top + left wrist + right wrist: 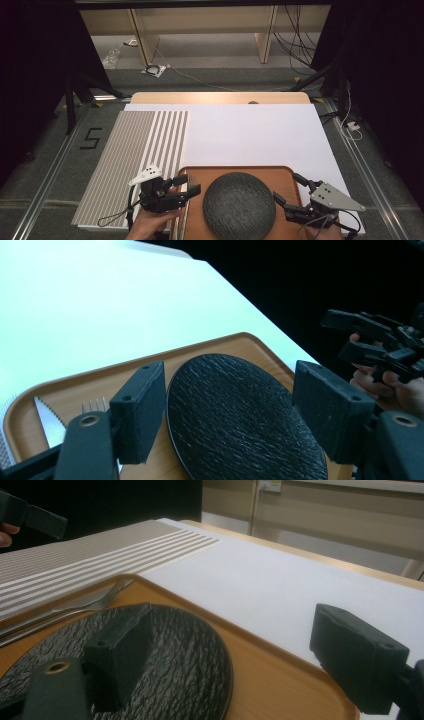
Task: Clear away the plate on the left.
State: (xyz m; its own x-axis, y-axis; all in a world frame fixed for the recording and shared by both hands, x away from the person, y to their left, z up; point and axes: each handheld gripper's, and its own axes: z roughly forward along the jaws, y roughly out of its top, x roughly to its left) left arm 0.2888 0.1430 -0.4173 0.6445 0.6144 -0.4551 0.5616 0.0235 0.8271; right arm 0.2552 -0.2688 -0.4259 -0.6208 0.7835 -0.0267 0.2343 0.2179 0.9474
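Wooden tray point(285, 172) holds dark textured plate point(239, 205), fork point(95, 405) and knife point(47, 422) at its left edge; left gripper point(189, 184) and right gripper point(290, 190) both spread, empty

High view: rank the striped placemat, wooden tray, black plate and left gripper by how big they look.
1. Striped placemat
2. Wooden tray, though the bottom edge of the picture cuts it off, so placemat versus tray is uncertain
3. Black plate
4. Left gripper
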